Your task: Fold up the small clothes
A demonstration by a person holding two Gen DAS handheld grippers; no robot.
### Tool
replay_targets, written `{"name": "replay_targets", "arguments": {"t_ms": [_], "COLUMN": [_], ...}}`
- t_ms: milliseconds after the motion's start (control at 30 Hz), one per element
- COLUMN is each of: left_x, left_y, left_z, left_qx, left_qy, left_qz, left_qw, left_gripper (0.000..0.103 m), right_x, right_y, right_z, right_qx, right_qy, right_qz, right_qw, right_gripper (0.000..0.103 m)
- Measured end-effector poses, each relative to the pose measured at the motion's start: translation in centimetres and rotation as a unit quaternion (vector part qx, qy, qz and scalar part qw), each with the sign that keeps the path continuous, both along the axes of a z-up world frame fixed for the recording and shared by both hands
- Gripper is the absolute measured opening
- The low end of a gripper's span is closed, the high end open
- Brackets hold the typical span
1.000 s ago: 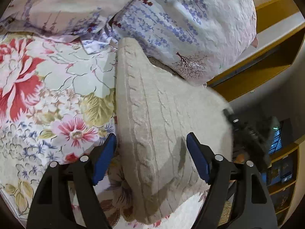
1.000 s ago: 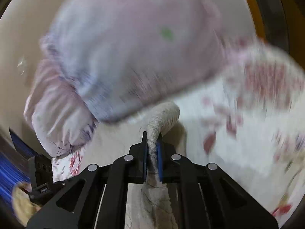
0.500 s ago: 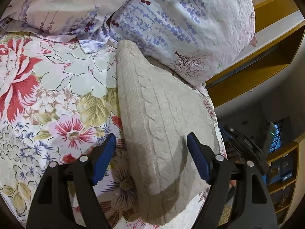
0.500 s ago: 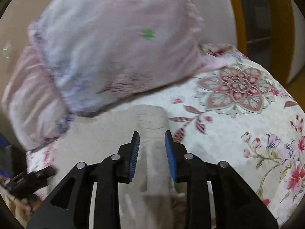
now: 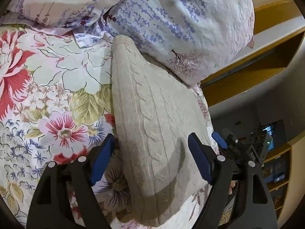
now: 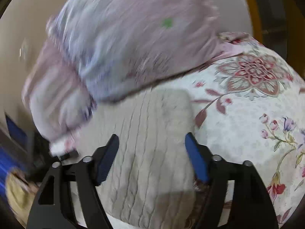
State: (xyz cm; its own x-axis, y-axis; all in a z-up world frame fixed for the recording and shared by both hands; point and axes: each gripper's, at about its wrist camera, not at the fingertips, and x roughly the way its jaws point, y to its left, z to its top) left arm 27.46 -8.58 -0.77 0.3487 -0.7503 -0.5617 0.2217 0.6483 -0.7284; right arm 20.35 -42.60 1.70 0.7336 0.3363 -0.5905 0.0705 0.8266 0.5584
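Across the middle of both views lies a folded cream cable-knit sweater (image 5: 152,124) (image 6: 152,152) on the floral bedsheet (image 5: 47,95) (image 6: 247,124), its far end touching a lavender-print pillow (image 5: 181,19) (image 6: 133,38). Left gripper (image 5: 151,156) and right gripper (image 6: 151,156) both hang over it, fingers spread wide, grasping nothing.
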Motion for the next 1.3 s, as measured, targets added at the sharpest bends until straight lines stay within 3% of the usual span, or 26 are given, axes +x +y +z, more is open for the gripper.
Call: {"name": "replay_targets", "arguments": {"t_ms": [233, 333, 367, 433, 500, 600, 633, 733, 867, 1033, 1200, 1300], "left_x": [0.5, 0.6, 0.7, 0.9, 1.4, 1.8, 1.8, 1.6, 0.4, -1.7, -3.6, -3.5], "left_y": [0.1, 0.1, 0.1, 0.1, -0.3, -0.5, -0.4, 0.0, 1.2, 6.1, 12.9, 16.0], "left_z": [-0.3, -0.3, -0.2, -0.3, -0.4, -0.6, -0.7, -0.2, 1.4, 3.8, 4.4, 2.7], "left_qx": [-0.028, -0.032, -0.033, -0.035, -0.034, -0.039, -0.042, -0.046, -0.056, -0.043, 0.009, 0.052], "left_qy": [0.012, 0.014, 0.014, 0.015, 0.019, 0.029, 0.031, 0.02, 0.0, -0.029, -0.046, -0.026], "left_qz": [-0.001, 0.001, 0.002, 0.006, 0.011, 0.016, 0.017, 0.009, -0.005, 0.001, 0.038, 0.08], "left_qw": [0.9995, 0.9994, 0.9994, 0.9993, 0.9992, 0.9987, 0.9985, 0.9987, 0.9984, 0.9986, 0.9982, 0.9951], "left_gripper": [0.078, 0.077, 0.077, 0.072, 0.066, 0.056, 0.047, 0.038, 0.036, 0.036, 0.036, 0.04], "right_x": [2.9, 3.5, 3.8, 4.2, 4.2, 4.0, 3.8, 2.9, 1.7, 0.7, 1.3, 2.3], "right_y": [-2.4, -2.2, -2.1, -1.5, -0.8, -0.1, 0.0, 0.9, 3.3, 8.1, 16.2, 20.1], "right_z": [-3.7, -4.3, -4.4, -4.9, -4.9, -5.0, -4.8, -3.2, -0.3, 1.2, 1.0, -0.6], "right_qx": [0.103, 0.118, 0.127, 0.147, 0.137, 0.146, 0.143, 0.132, 0.121, 0.092, 0.038, -0.01], "right_qy": [0.082, 0.085, 0.086, 0.092, 0.086, 0.082, 0.077, 0.047, 0.01, -0.003, 0.001, 0.031], "right_qz": [0.009, 0.025, 0.036, 0.062, 0.071, 0.078, 0.076, 0.076, 0.094, 0.129, 0.182, 0.186], "right_qw": [0.991, 0.989, 0.987, 0.983, 0.984, 0.983, 0.984, 0.987, 0.988, 0.987, 0.983, 0.982], "right_gripper": [0.073, 0.071, 0.068, 0.052, 0.05, 0.036, 0.032, 0.027, 0.026, 0.025, 0.025, 0.028]}}
